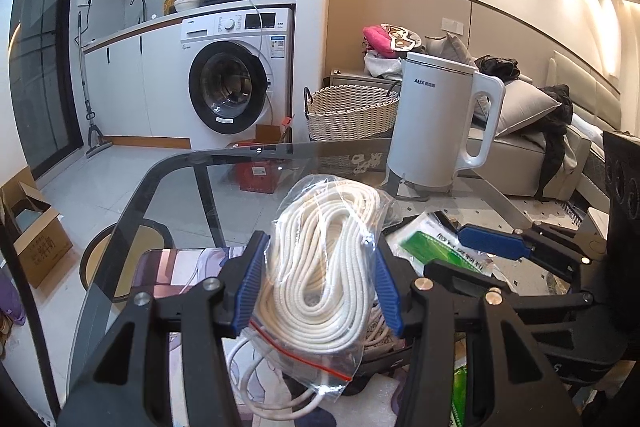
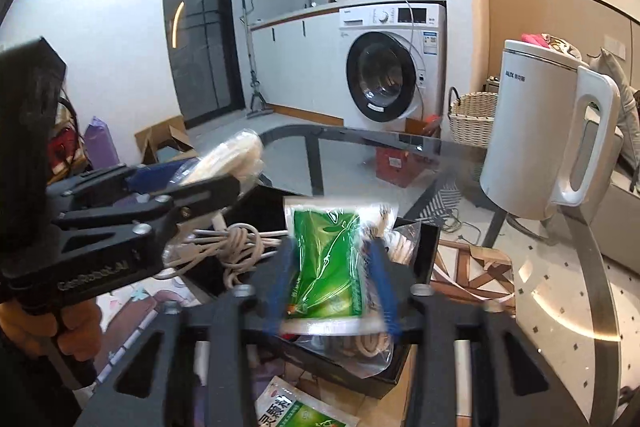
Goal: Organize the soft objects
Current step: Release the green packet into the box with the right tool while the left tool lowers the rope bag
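My left gripper [image 1: 320, 251] is shut on a clear zip bag of coiled white rope [image 1: 324, 211], its blue pads pressing both sides. In the right wrist view that left gripper [image 2: 212, 175] holds the rope bag [image 2: 236, 155] up at the left. My right gripper [image 2: 330, 263] stands open, blurred, with a green packet in clear wrap [image 2: 324, 259] between its fingers above a black box [image 2: 426, 239]. The box holds a bag of beige rope [image 2: 360, 347] and a white cable bundle [image 2: 236, 247]. From the left wrist view, the right gripper [image 1: 444, 251] is seen over the green packet [image 1: 428, 247].
A white electric kettle [image 1: 432, 123] stands on the glass table [image 1: 224, 151] at the far right. Another green packet [image 2: 304, 411] lies at the near edge. A wicker basket [image 1: 352, 111] and a washing machine [image 1: 236, 75] stand on the floor beyond. A hand [image 2: 36, 323] grips the left gripper's handle.
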Action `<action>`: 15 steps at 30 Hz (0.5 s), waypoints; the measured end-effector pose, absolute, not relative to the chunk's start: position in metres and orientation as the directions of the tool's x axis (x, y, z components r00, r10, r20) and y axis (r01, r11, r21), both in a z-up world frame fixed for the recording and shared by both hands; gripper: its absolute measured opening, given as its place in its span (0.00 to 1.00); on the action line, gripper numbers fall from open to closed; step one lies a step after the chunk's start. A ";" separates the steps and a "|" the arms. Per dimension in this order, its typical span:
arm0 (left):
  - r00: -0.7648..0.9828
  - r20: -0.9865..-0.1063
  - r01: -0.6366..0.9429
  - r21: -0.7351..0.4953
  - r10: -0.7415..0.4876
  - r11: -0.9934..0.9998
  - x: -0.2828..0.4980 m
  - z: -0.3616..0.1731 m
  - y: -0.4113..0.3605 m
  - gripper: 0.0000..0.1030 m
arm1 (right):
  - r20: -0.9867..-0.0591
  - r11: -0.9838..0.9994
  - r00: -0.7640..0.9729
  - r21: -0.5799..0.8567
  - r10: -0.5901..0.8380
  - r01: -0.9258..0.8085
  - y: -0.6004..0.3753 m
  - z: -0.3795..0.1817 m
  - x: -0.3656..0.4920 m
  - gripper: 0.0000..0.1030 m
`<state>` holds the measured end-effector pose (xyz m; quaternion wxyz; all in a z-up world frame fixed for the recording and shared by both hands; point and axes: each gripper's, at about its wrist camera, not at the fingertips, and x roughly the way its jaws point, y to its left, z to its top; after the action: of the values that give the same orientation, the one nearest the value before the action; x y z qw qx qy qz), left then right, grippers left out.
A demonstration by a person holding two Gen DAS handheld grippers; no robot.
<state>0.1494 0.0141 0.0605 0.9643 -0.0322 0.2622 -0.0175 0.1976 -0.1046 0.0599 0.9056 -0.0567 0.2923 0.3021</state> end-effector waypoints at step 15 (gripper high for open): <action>0.853 -0.519 0.028 -0.051 -0.050 0.998 0.158 0.056 0.003 0.48 | -0.531 0.831 0.687 0.060 0.496 -0.553 -0.135 0.066 0.185 0.56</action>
<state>0.1581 0.0032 0.0561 0.9623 -0.0209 0.2704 -0.0202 0.1853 -0.1352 0.0656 0.9169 -0.0525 0.2733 0.2861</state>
